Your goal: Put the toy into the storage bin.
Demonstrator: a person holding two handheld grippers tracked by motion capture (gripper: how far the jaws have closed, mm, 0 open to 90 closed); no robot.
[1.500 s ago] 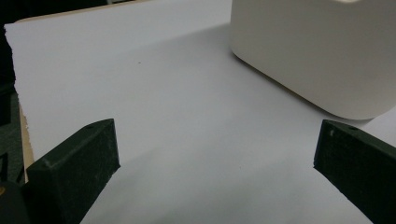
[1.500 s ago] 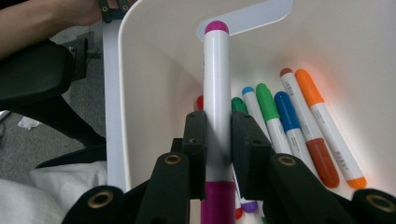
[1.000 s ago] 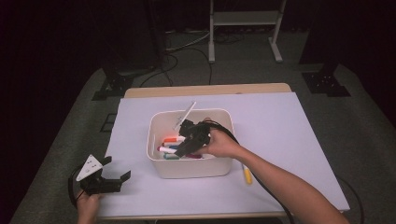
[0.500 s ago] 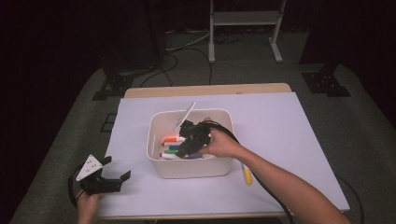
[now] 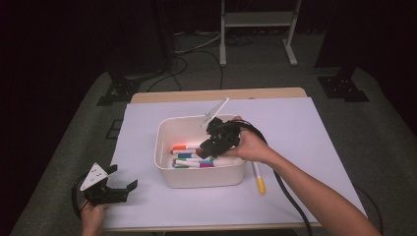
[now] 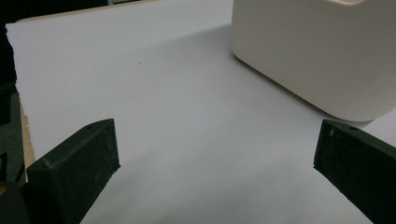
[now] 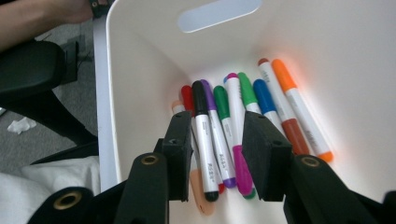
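A white bin (image 5: 162,135) stands mid-table and holds several coloured markers (image 5: 189,157). My right gripper (image 5: 209,147) hangs over the bin's right half, pointing down into it. In the right gripper view its jaws (image 7: 217,140) stand partly apart above the markers (image 7: 233,107), which lie loose on the bin floor (image 7: 327,46). The jaws have just been opening and nothing is gripped between them. My left gripper (image 5: 123,178) rests at the table's front left corner, open wide with only white table between its jaws (image 6: 215,158). The bin's wall (image 6: 317,56) lies ahead of it to the right.
A white marker with a yellow cap (image 5: 256,177) lies on the table just right of the bin. The right gripper's cable (image 5: 290,196) trails along the forearm. A white sheet (image 5: 314,128) covers the table, and dark stands rise beyond the far edge.
The right gripper has lifted a little and shifted right over the bin, and its jaws have opened. The left gripper has stayed where it was.
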